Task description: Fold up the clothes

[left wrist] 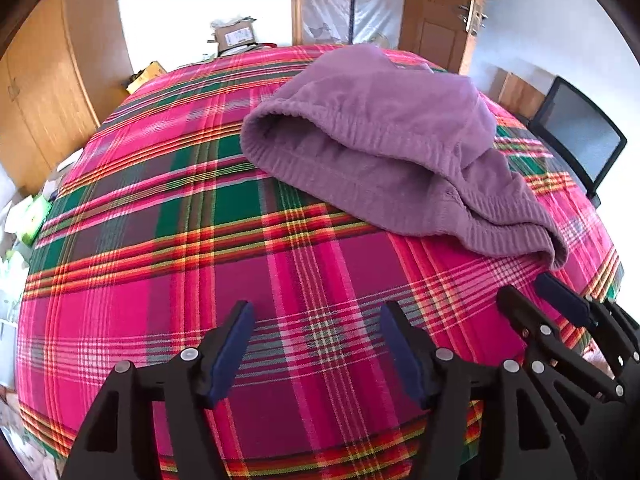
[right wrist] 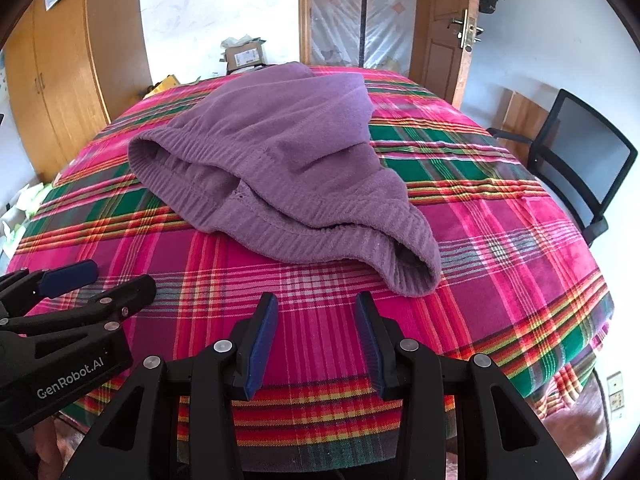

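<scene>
Purple fleece garment [left wrist: 384, 152] lying unfolded on a plaid-covered table [left wrist: 160, 240]; folding not yet begun.

From left to right: the left gripper [left wrist: 316, 348] hovers with its jaws wide apart and empty; the right gripper [right wrist: 316, 340] is likewise spread wide, gripping nothing. Beyond both, the garment sits rumpled, its ribbed hem [right wrist: 328, 236] gaping toward them. Every fold appears still to be made.

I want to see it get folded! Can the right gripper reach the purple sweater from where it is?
Probably yes. The right gripper is open and empty, and the purple sweater lies just ahead of it on the plaid bedspread. Only bare cloth lies between them, and the ribbed hem is nearest.
</scene>
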